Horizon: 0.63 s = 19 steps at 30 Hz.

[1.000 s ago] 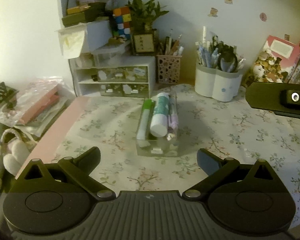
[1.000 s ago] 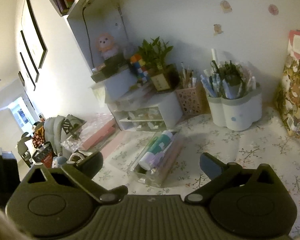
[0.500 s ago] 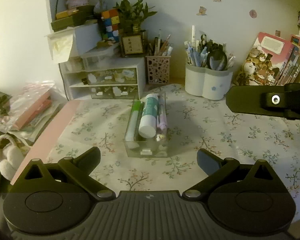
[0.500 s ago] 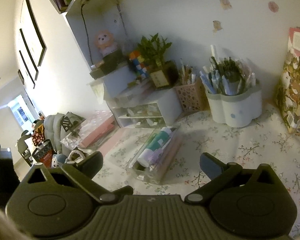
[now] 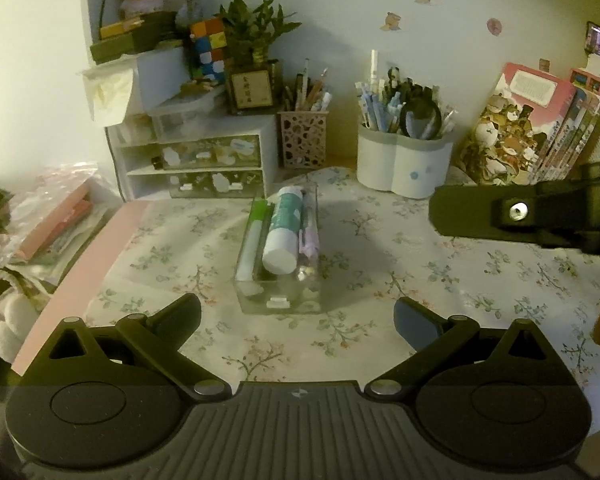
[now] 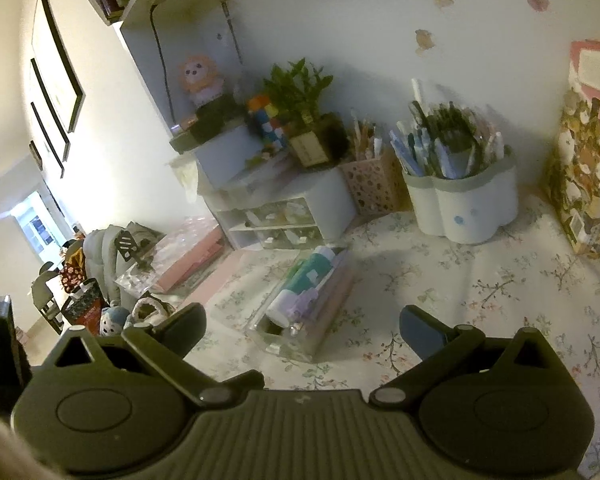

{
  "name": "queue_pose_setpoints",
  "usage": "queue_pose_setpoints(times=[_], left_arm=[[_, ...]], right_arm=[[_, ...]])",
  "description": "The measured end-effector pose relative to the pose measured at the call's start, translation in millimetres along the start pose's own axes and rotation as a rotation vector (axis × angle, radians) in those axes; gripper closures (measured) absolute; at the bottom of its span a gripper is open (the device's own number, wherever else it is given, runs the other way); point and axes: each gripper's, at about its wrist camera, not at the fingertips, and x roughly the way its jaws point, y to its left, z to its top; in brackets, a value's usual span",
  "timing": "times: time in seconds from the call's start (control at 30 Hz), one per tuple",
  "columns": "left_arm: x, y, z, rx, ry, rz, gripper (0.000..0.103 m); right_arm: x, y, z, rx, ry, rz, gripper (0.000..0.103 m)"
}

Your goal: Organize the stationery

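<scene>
The clear drawer tray (image 5: 278, 276) of glue sticks lies mid-tabletop (image 5: 420, 288), ahead of the left gripper (image 5: 296, 322) and right gripper (image 6: 302, 328), both spread and empty (advice: grip its walls squarely and lift it level)

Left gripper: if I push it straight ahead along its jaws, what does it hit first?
Most likely the clear tray of pens and glue, which lies centred ahead of the open left gripper, near end towards it. Nothing shows on the tablecloth between them, though depth is hard to judge.
</scene>
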Motion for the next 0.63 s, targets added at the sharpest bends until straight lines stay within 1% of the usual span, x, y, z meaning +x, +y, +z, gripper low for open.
queue_pose_setpoints(times=[0.07,0.13,0.37,0.63], left_arm=[[0.7,0.6,-0.2,0.0,0.0,-0.007,0.005],[1.9,0.8,0.4,-0.003,0.003,-0.01,0.005],[2.2,-0.7,1.7,-0.011,0.001,-0.036,0.005],[6.3,2.2,2.6,-0.024,0.011,-0.018,0.005]], right_arm=[[1.7,-1.2,-1.4,0.011,0.01,-0.018,0.02],[1.2,-3.5,-3.4,0.014,0.011,-0.014,0.02],[0.7,-11.8,-6.4,0.041,0.017,-0.044,0.02],[3.1,-13.8,-7.3,0.044,0.017,-0.037,0.02]])
